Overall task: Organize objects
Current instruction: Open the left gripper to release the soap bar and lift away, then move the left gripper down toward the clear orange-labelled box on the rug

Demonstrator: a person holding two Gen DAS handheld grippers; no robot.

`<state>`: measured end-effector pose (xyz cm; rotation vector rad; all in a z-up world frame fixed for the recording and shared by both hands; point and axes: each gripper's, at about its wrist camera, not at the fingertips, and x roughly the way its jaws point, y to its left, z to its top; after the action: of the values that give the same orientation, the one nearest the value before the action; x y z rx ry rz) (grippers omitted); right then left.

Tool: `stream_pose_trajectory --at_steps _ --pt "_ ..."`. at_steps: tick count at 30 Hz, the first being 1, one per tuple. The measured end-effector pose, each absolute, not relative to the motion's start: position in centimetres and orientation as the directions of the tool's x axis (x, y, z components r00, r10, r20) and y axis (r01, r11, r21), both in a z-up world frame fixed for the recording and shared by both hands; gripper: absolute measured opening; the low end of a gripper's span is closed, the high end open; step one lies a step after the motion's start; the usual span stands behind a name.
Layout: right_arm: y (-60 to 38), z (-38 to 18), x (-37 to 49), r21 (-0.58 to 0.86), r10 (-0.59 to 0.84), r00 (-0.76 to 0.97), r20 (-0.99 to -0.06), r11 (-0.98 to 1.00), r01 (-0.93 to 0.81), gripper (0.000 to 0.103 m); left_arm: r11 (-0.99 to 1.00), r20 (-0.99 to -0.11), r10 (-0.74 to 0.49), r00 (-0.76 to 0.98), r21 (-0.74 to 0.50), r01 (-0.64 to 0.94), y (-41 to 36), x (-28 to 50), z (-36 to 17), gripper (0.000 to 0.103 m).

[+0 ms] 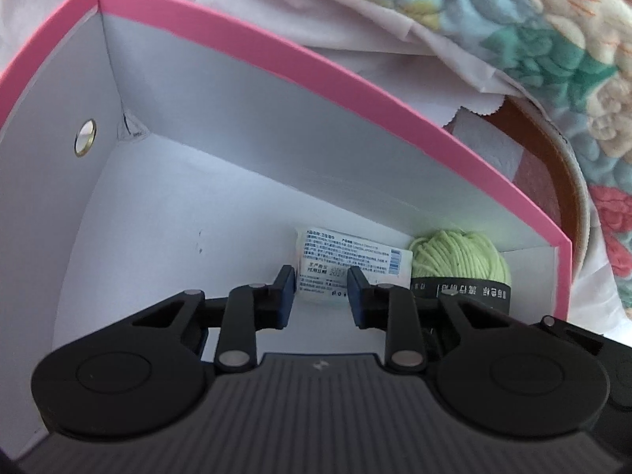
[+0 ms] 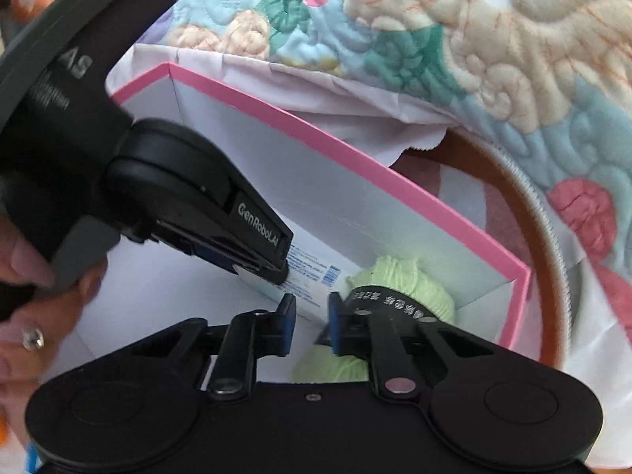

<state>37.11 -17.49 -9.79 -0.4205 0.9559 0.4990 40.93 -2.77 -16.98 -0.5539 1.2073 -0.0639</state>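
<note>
A pink-rimmed cardboard box with white inner walls (image 1: pixel 252 63) lies open on a pale cloth, and both grippers reach down into it. The left gripper (image 1: pixel 320 290) hangs inside the box with its blue-padded fingers set a moderate gap apart and nothing between them; just beyond its tips a white plastic packet printed with blue text (image 1: pixel 347 260) lies flat on the box floor against the far wall. To the right of that packet, in the right-hand corner of the box, sits a light green ball of yarn with a black paper band (image 1: pixel 460 258), touching or nearly touching the packet's edge. In the right wrist view the right gripper (image 2: pixel 312 324) also stands open and holds nothing, its fingers hovering just above the near side of the yarn ball (image 2: pixel 399 276) and the packet (image 2: pixel 312 272). The left gripper (image 2: pixel 282 272) enters that view from the left, its tip right at the packet. A round metal eyelet (image 1: pixel 85 137) is set in the box's left wall. Beyond the box, to the right, a brown round tray (image 1: pixel 553 150) lies partly under a quilted floral blanket in pastel colours (image 1: pixel 572 39).
</note>
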Motion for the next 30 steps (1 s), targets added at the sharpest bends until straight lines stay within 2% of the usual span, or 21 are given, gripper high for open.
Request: stream_pose_trajectory --at_steps 11,15,25,30 --pt "-20.0 -6.0 32.8 0.02 0.352 0.491 -0.797 0.827 -0.561 0.027 0.925 -0.863 -0.318 0.392 -0.374 -0.072 -3.7 37.0 -12.0 0.032" --pt "-21.0 -3.1 29.5 0.043 0.386 0.507 -0.771 0.825 -0.564 0.032 0.937 -0.861 -0.309 0.403 -0.348 -0.025 -2.9 34.2 -8.6 0.04" --pt "-21.9 4.2 23.8 0.113 0.44 0.507 -0.741 0.826 -0.552 0.042 0.951 -0.866 -0.301 0.4 -0.305 0.055 -0.2 27.0 0.5 0.048" --pt "-21.9 7.0 20.9 0.145 0.482 0.497 -0.721 0.807 -0.572 0.054 0.964 -0.873 -0.263 0.411 -0.251 0.085 0.8 23.3 3.6 0.055"
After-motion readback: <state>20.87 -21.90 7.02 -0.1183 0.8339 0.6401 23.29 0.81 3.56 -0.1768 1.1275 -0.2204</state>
